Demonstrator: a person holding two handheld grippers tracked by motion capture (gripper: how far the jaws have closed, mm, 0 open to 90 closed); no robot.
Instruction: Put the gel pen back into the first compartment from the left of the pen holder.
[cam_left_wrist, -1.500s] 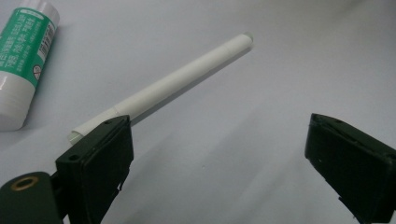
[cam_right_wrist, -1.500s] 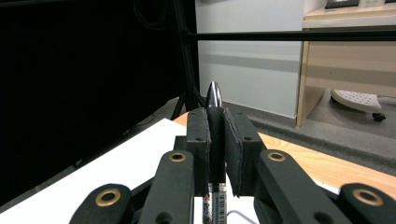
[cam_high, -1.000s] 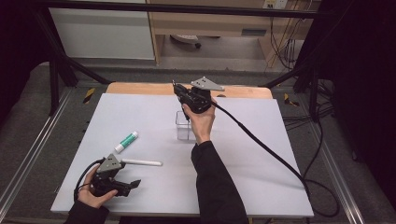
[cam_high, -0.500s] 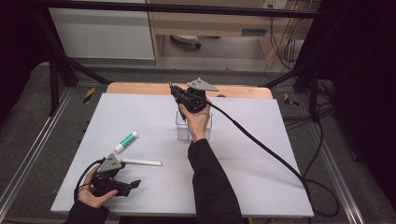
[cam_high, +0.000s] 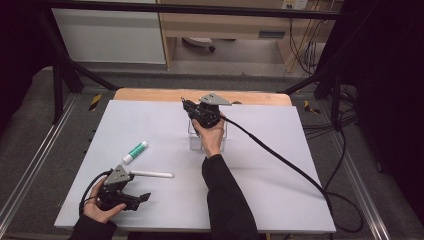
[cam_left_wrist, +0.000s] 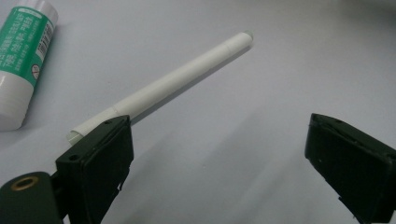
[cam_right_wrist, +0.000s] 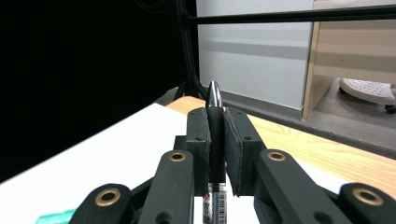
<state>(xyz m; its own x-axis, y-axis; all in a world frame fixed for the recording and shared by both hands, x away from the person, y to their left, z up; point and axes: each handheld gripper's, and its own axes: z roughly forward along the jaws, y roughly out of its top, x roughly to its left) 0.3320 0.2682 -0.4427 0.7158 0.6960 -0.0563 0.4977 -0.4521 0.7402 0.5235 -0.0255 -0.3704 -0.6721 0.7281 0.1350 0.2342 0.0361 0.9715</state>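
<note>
My right gripper (cam_right_wrist: 215, 122) is shut on a black pen (cam_right_wrist: 213, 97), which stands upright between the pads with its tip above them. In the high view this right gripper (cam_high: 191, 109) hangs just over a clear plastic container (cam_high: 223, 142) near the table's far middle. My left gripper (cam_high: 141, 198) rests at the front left of the table; its jaws stand wide apart with nothing between them. A white pen (cam_left_wrist: 180, 78) lies flat just beyond the left gripper (cam_left_wrist: 219, 144), touching its left finger. A green and white glue stick (cam_left_wrist: 21, 53) lies farther off.
The white table top (cam_high: 280, 200) has a wooden strip (cam_high: 150, 94) along its far edge. The right gripper's black cable (cam_high: 280, 157) trails across the table's right half. Dark frame bars and floor surround the table. The white pen (cam_high: 152, 174) and glue stick (cam_high: 136, 151) lie left of centre.
The right hand has sunk with the black pen, closer to the clear container. The left hand and its gripper have stayed put.
</note>
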